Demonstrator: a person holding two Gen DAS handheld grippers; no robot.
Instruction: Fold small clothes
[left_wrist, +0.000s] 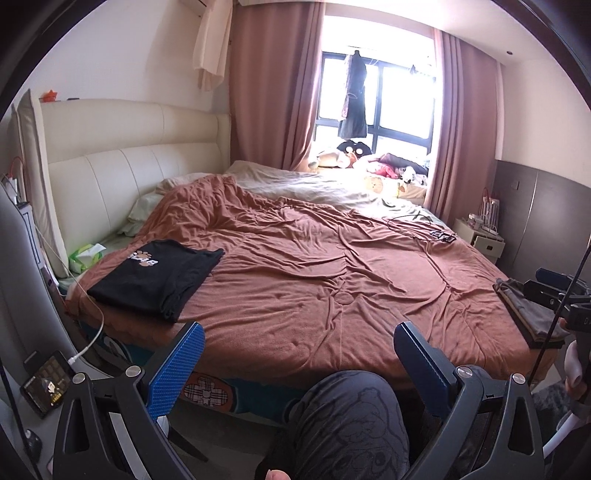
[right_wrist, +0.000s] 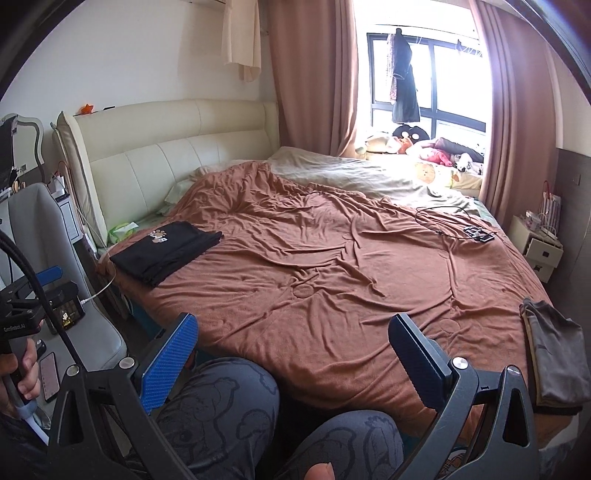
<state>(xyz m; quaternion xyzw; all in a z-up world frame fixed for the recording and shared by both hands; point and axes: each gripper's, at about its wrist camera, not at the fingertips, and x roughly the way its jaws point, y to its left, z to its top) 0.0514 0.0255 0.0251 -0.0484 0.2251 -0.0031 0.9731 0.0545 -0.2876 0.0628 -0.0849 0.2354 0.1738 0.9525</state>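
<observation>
A folded black shirt (left_wrist: 157, 280) with a paw print lies at the left edge of the brown blanket (left_wrist: 314, 266); it also shows in the right wrist view (right_wrist: 166, 251). A folded grey and tan pile (left_wrist: 528, 314) lies at the blanket's right edge, also in the right wrist view (right_wrist: 554, 362). My left gripper (left_wrist: 299, 354) is open and empty, held above my knee in front of the bed. My right gripper (right_wrist: 295, 350) is open and empty, above my knees. Each gripper shows at the edge of the other's view.
A cable and a small black device (right_wrist: 476, 232) lie on the far right of the blanket. A phone on a charger (left_wrist: 46, 387) sits at the left. A white nightstand (right_wrist: 535, 247) stands at the right. Plush toys and clothes (left_wrist: 369, 162) lie under the window.
</observation>
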